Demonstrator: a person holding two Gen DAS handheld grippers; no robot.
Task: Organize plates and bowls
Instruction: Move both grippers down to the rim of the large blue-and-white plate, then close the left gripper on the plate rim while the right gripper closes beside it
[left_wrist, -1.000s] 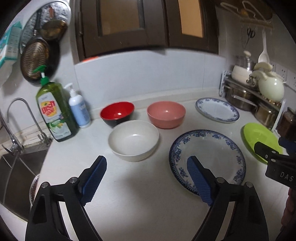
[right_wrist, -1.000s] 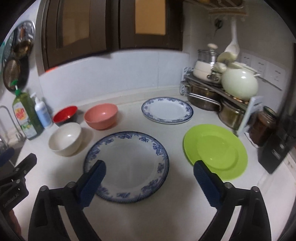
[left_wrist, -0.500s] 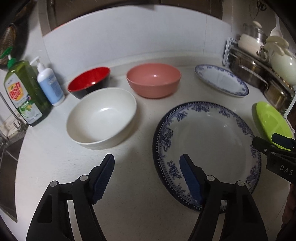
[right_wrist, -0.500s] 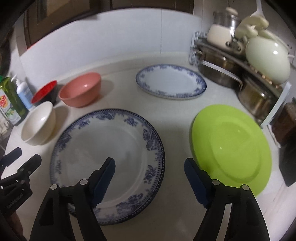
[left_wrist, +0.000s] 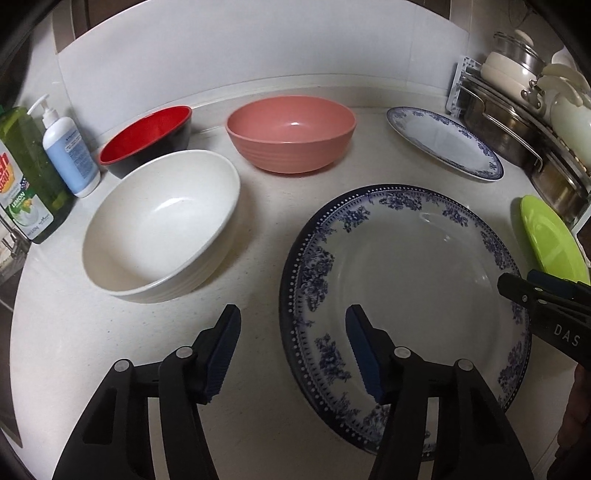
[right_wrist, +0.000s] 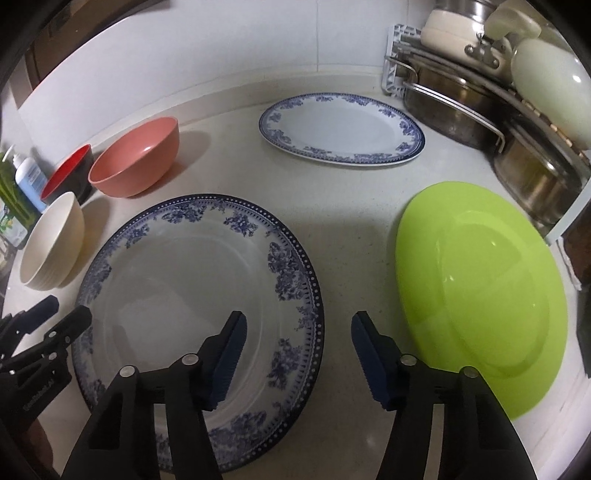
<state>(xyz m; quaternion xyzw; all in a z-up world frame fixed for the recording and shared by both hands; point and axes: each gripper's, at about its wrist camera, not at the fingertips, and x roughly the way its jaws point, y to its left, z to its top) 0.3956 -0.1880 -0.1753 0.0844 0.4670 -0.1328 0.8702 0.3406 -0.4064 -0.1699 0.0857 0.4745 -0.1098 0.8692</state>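
Observation:
A large blue-patterned plate lies on the white counter, also in the right wrist view. My left gripper is open, straddling its left rim. My right gripper is open, straddling its right rim, and shows in the left wrist view. A cream bowl, a pink bowl and a red bowl sit to the left. An oval blue-patterned plate lies behind. A green plate lies to the right.
A green soap bottle and a white pump bottle stand at the far left by the sink. A rack with steel pots and a pale teapot stands at the back right. The white backsplash wall rises behind.
Both grippers have moved down and forward toward the large blue plate, which now looks bigger. Each gripper's jaws have narrowed a little but remain open.

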